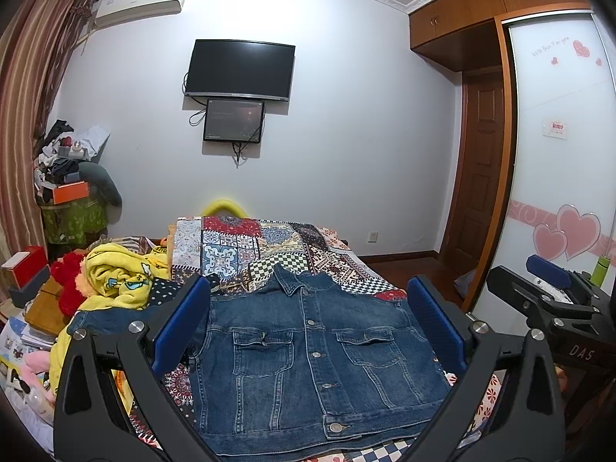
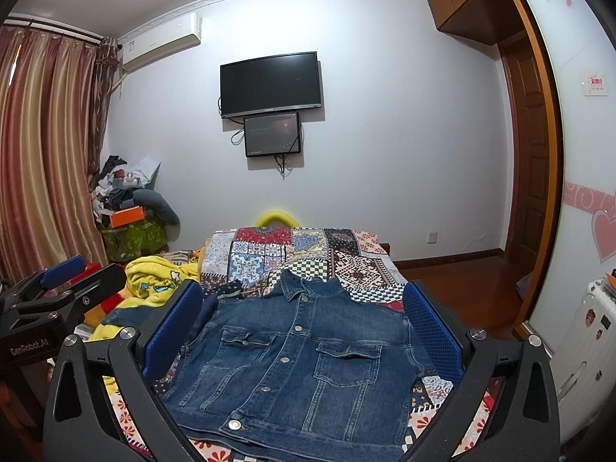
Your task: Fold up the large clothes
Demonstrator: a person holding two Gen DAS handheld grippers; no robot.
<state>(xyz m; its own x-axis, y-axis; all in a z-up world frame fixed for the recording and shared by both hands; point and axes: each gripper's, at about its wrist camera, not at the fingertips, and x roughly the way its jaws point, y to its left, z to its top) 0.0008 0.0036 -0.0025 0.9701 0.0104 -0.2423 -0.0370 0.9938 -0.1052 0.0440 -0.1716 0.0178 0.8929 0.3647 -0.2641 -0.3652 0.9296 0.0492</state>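
Two grippers: left gripper (image 1: 308, 331) and right gripper (image 2: 304, 331), both spread wide with blue pads (image 1: 181, 327) far apart, nothing clasped between them.
Position of grippers: raised side by side at the near end of the bed, each visible at the edge of the other's view, clear of the cloth.
One garment: denim jacket (image 1: 308, 362), laid flat and front-up on the patchwork bedspread (image 1: 246, 250), collar toward the far wall, hem nearest the cameras.
Jacket against grippers: framed between the parted fingers in both wrist views, lying below and ahead of them, untouched.
Two chest pockets: flapped, one either side of the placket.
Buttons: a single row down the front, exact count hard to make out.
Sleeve: one stretched out to the left over the bedding; the other not discernible.
One yellow cartoon blanket (image 1: 119, 277): bunched just left of the jacket, red plush beside it.
One television (image 1: 240, 69): dark, mounted on the far wall, a smaller screen (image 1: 234, 119) directly beneath.
One air conditioner (image 1: 142, 0): high in the left corner, above striped curtains (image 2: 42, 146).
One wardrobe (image 1: 566, 154): sliding door with pink hearts, at right.
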